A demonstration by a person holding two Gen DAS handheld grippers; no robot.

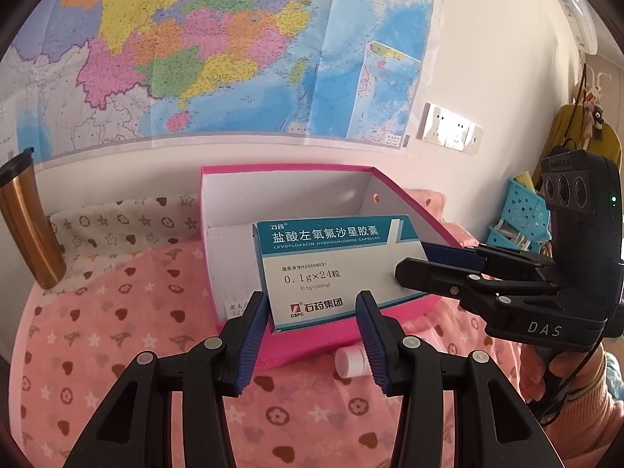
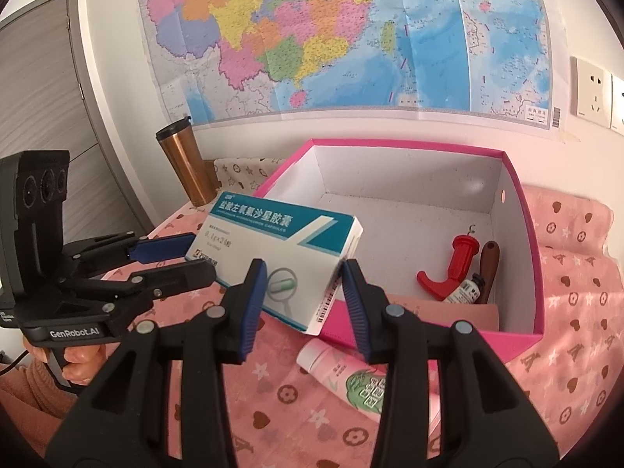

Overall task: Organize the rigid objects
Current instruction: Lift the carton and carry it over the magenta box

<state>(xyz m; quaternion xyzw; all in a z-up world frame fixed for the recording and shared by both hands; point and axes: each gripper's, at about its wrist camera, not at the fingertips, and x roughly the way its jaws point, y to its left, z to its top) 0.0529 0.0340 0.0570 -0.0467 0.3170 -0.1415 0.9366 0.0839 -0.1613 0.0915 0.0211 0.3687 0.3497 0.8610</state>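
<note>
Currently: medicine carton (image 2: 280, 257), thin glossy cardboard, flat rectangular, held tilted over the near rim of the pink box (image 2: 522, 234). Right gripper (image 2: 302, 304) pinches its end; left gripper (image 1: 312, 335) stands open around its lower edge. Risk: smooth card may slip, or catch the rim. Box holds a red plastic hook (image 2: 452, 269).

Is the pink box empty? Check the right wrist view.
No: the pink box already holds a red-handled tool, a brown-handled tool and a small tube.
</note>
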